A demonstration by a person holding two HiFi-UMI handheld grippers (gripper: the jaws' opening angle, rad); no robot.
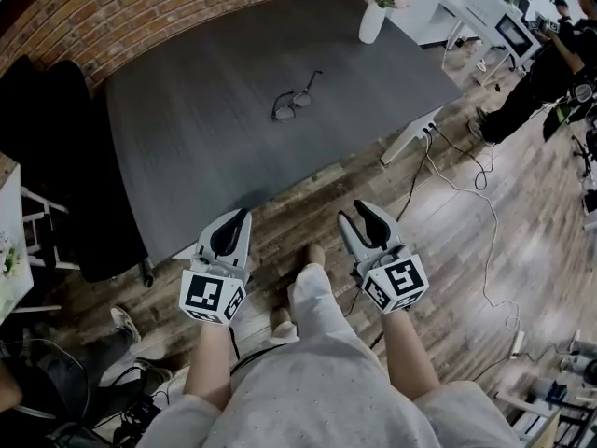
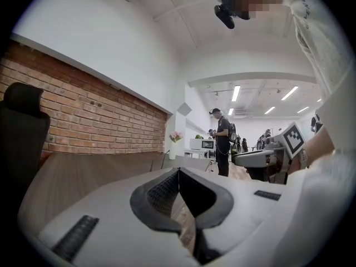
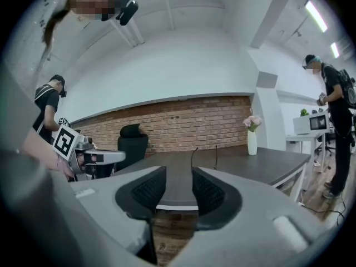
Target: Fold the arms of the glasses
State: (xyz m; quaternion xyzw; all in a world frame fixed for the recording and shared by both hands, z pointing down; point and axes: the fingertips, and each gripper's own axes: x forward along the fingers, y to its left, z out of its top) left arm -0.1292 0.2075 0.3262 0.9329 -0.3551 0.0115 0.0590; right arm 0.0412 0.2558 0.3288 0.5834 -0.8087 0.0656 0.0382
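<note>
1. The worktop (image 1: 215, 129) is a dark grey slab. The head view shows it whole from above. The right gripper view shows it nearly edge-on, at jaw height.
2. The brick wall (image 1: 140, 7) runs along the worktop's far edge. Both gripper views show it as an upright band behind the surface.
3. The office chair (image 1: 47, 147) is black and stands at the worktop's left end.
4. A standing person (image 1: 527, 82) is beyond the worktop's right end, on the wood floor (image 1: 466, 250). The head view foreshortens this figure, while the gripper views show it full length.
5. The left hand-held gripper (image 1: 244, 215) is held short of the worktop's near edge, over the floor. Its own view shows the jaw tips meeting, closed on nothing. The head view shows only one dark tip.
6. The right hand-held gripper (image 1: 354, 213) is also short of the near edge. Its own view shows the pads apart, with nothing in the gap and the worktop's edge visible through it.
7. The vase (image 1: 371, 21) is white, holds pink flowers, and stands at the worktop's far right corner.
8. The glasses (image 1: 296, 101) lie near the worktop's middle with the arms unfolded, well apart from both grippers. The head view shows the frame and lenses. The right gripper view shows only two thin arms rising above the surface.
</note>
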